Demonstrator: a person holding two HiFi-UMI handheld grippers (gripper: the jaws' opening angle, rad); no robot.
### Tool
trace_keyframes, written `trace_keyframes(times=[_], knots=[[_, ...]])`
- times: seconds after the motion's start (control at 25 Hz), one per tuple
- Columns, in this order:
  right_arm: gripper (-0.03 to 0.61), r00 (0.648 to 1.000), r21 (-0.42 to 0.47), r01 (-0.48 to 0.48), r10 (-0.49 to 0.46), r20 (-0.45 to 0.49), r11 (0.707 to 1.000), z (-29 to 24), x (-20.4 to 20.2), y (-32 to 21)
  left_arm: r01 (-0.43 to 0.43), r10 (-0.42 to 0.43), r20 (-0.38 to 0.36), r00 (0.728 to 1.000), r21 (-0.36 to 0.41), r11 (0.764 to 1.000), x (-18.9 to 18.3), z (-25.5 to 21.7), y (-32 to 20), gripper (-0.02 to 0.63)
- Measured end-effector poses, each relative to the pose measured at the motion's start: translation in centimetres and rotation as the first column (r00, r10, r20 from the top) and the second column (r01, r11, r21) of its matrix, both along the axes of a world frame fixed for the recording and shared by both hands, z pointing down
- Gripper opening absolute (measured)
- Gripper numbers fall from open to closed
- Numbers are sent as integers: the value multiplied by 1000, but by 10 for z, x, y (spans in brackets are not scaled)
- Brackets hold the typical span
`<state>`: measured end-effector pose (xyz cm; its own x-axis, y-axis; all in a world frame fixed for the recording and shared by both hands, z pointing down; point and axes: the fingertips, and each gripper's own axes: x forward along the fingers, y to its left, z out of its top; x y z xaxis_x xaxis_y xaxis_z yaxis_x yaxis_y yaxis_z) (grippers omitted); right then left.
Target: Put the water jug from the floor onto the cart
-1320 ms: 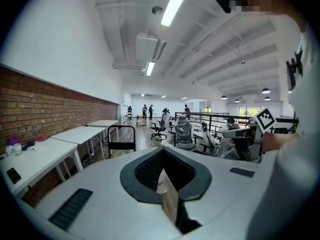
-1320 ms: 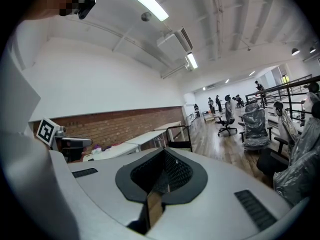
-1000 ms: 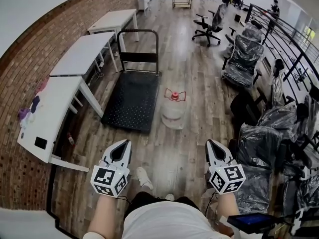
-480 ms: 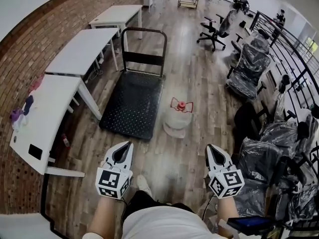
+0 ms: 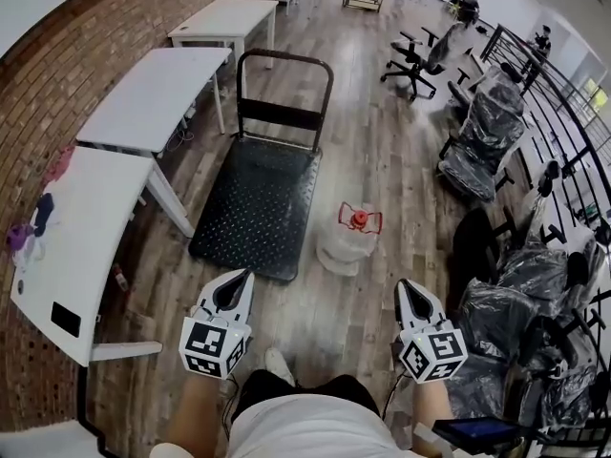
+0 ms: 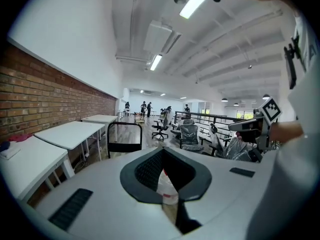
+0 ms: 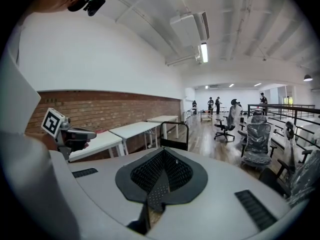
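We can read no words, brand names or numbers anywhere here. The nearest thing to a sign is the black-and-white square marker pattern on the cubes of the left tool (image 5: 232, 289) and the right tool (image 5: 412, 299). These show only blocks, with no letters or digits. If the water jug (image 5: 342, 246) on the floor carries any print, it is too small for us to tell.
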<state>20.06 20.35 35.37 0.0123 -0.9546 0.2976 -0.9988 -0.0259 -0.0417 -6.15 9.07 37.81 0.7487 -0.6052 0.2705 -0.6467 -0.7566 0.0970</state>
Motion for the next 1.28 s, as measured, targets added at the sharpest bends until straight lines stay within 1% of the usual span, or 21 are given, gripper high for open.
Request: trace_keyframes(times=[0.32,0.52,0.76,0.96,1.16,1.28], knots=[[3,1000,-21,-15,15,14,1000,9,-11,-40,-19,19,-3,1000,-6,1000,-7,5,-42,0],[3,999,-31,-13,14,34,999,19,-5,-66,-19,19,7,1000,-16,1000,-3,10,-63,0],[3,997,-29,30,-27,76,999,32,11,-111,10,-10,37,999,-12,1000,14,10,-93,0],[3,994,-16,53,-52,100,998,34,43,-151,32,-32,62,998,-8,999,43,5,-122,0],[3,990,-28,67,-63,124,997,43,90,-180,44,-43,75,996,-6,999,90,1,-149,0],[3,987,-43,76,-69,142,996,53,120,-197,48,-46,92,995,-20,999,118,4,-161,0]])
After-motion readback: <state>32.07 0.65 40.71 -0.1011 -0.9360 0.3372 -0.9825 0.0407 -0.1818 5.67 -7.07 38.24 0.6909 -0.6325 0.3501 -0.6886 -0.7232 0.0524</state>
